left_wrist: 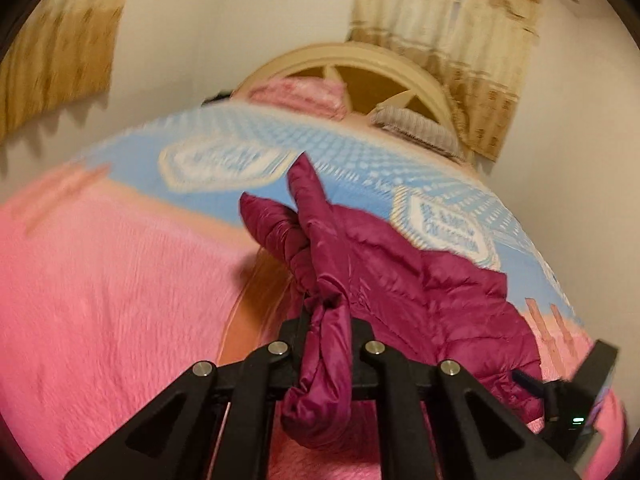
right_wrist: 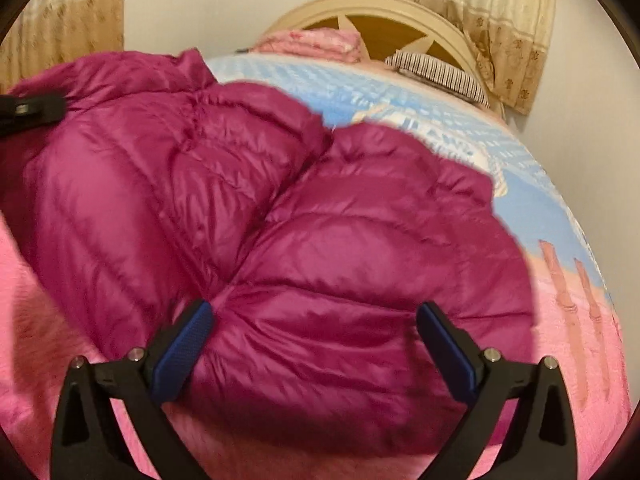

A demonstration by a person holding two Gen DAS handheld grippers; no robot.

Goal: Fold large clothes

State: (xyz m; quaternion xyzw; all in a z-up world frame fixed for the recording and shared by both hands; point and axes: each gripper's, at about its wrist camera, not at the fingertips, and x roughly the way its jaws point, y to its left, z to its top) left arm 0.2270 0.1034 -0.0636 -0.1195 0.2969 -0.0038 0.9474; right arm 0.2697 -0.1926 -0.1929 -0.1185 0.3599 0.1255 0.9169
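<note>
Magenta puffer jacket (right_wrist: 256,208) is being spread on the pink bed (left_wrist: 100,280); its edge is being pinched in the clenched left claw (left_wrist: 326,320) for folding, while the right claw (right_wrist: 314,320) is being kept released above it.

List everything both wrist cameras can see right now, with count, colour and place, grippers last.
Quilted puffer jacket: one, magenta, heaped on the bed, one fold pinched in the left gripper.
Fleece blanket: one, pink, covering the near bed.
Patterned bedspread: one, light blue and white, across the far bed.
Folded bedding: one stack, pink, by the headboard.
Striped pillow: one, white with dark stripes, at the headboard's right.
Arched wooden headboard: one, cream and brown, far end.
Curtains: two, cream and tan, both upper corners.
Left gripper: black, shut on the jacket.
Right gripper: black with blue pads, open over the jacket.
</note>
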